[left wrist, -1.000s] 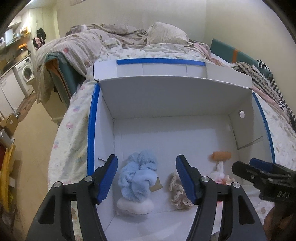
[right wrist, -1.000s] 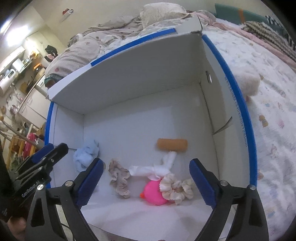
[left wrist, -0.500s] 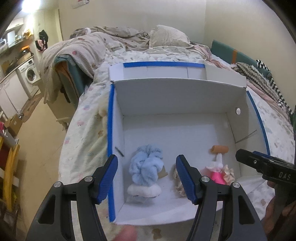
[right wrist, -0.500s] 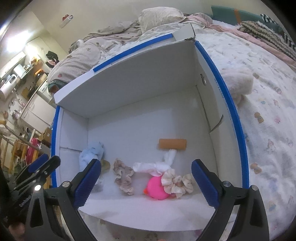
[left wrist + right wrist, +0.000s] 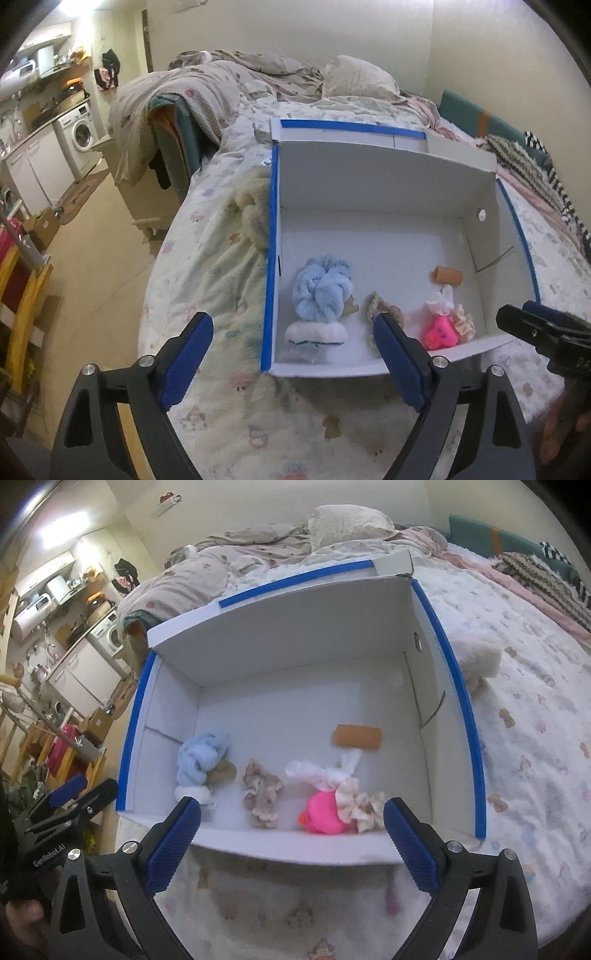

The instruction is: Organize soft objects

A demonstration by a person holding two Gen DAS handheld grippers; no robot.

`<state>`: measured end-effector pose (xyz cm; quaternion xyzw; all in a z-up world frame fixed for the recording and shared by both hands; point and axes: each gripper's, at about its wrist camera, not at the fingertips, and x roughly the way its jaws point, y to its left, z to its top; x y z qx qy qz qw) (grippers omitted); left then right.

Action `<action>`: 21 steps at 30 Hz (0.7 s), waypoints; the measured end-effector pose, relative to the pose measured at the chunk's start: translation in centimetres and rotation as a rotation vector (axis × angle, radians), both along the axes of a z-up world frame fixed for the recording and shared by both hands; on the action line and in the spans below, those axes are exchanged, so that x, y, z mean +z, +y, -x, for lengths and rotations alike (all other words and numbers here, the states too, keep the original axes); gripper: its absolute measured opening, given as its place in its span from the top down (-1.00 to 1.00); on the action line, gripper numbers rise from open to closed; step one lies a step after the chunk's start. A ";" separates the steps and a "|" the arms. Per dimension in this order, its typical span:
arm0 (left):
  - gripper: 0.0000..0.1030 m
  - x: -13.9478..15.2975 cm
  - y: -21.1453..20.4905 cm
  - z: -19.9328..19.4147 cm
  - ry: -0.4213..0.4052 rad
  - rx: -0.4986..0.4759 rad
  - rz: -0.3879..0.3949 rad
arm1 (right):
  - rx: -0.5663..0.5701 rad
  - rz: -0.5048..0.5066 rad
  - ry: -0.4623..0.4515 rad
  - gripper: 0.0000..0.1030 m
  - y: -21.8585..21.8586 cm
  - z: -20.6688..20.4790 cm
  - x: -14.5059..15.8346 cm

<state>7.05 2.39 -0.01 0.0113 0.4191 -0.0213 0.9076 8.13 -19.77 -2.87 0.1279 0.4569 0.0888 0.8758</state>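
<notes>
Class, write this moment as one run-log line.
left claw: opening, empty | right claw: open, empty | white box on bed: blue scrunchie, pink toy inside

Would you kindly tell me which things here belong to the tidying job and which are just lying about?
Part of the job:
- white box
- blue scrunchie
- beige scrunchie
- pink toy
- cream scrunchie
- fluffy item beside the box

Just lying about:
- pillow
- washing machine
- striped blanket

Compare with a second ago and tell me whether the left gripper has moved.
Yes. The left gripper has pulled back from the white box: its fingers framed the blue scrunchie inside, now they sit before the box's near edge, jaws opening, nothing between them.
</notes>
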 end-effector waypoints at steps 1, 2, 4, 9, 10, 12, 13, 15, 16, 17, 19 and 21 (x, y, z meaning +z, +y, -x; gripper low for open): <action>-0.79 0.0 0.2 0.4 -0.002 0.003 0.008 | -0.002 0.000 -0.008 -1.00 0.0 0.4 0.1; -0.90 0.1 0.4 0.8 -0.010 0.005 0.019 | -0.003 0.002 -0.020 -1.00 0.1 0.8 0.3; -0.99 0.2 0.8 1.6 -0.036 0.012 0.028 | -0.001 0.015 -0.066 -1.00 0.5 1.8 0.9; -0.99 0.8 1.0 3.7 -0.120 0.023 -0.009 | -0.019 0.062 -0.199 -1.00 1.1 3.8 2.8; -0.99 1.0 1.0 4.0 -0.130 0.021 -0.014 | -0.026 0.062 -0.217 -1.00 1.1 4.2 3.1; -0.99 1.5 1.1 4.7 -0.155 0.020 -0.020 | -0.042 0.060 -0.253 -1.00 1.2 4.9 3.5; -0.99 1.7 1.1 5.1 -0.171 0.023 -0.020 | -0.049 0.066 -0.266 -1.00 1.3 5.2 3.7; -0.99 2.3 1.3 6.0 -0.209 0.029 -0.016 | -0.058 0.083 -0.283 -1.00 1.5 5.7 3.7; -0.99 2.5 1.3 6.2 -0.217 0.025 -0.012 | -0.058 0.089 -0.286 -1.00 1.7 5.9 3.7; -0.99 2.6 1.2 6.5 -0.221 0.018 -0.008 | -0.054 0.097 -0.283 -1.00 1.9 5.8 3.6; -0.99 2.6 0.9 6.8 -0.222 -0.003 -0.010 | -0.046 0.116 -0.275 -1.00 2.2 5.6 3.4; -0.99 2.3 0.2 6.8 -0.228 -0.020 -0.036 | -0.049 0.121 -0.267 -1.00 2.3 5.3 3.1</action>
